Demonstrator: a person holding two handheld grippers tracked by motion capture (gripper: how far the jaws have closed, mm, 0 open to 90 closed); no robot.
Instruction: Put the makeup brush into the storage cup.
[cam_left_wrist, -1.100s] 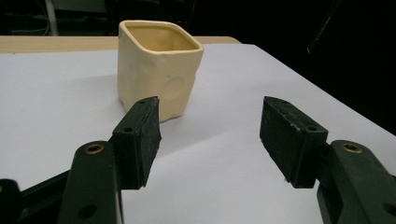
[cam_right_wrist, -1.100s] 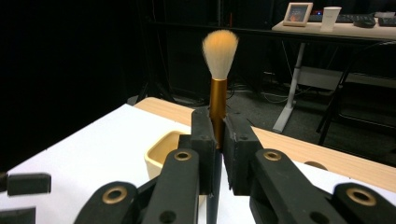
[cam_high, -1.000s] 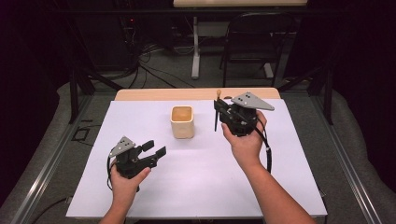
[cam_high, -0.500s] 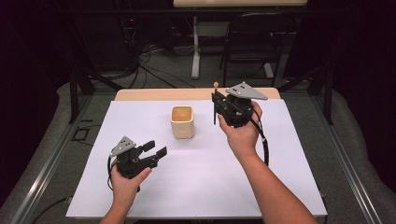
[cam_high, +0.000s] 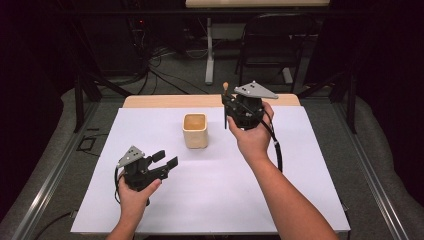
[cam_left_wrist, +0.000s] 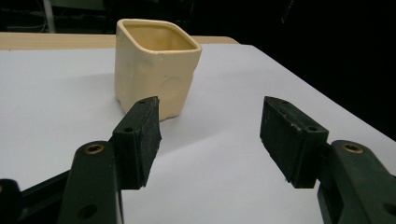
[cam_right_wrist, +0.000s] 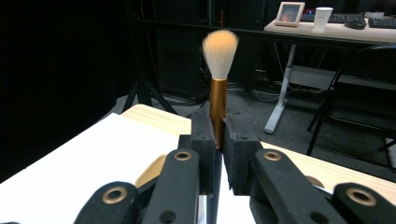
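Note:
A cream square cup (cam_high: 195, 130) (cam_left_wrist: 155, 65) stands upright near the middle of the white table sheet (cam_high: 210, 185). My right gripper (cam_high: 226, 107) (cam_right_wrist: 218, 140) is raised to the right of the cup and shut on a make-up brush (cam_high: 225, 95) (cam_right_wrist: 218, 84). The brush stands upright with its pale bristles on top and a copper ferrule; its dark handle hangs below the jaws. My left gripper (cam_high: 165, 160) (cam_left_wrist: 210, 135) rests low at the front left, open, with its jaws pointing toward the cup and nothing between them.
A wooden table edge (cam_high: 165, 101) shows beyond the white sheet. Behind the table stand a folding chair (cam_high: 270, 45), a desk leg (cam_high: 209, 55) and floor cables. Dark curtains flank both sides.
My right hand has carried the brush up and left, closer to the cup. The left hand and the cup have stayed put.

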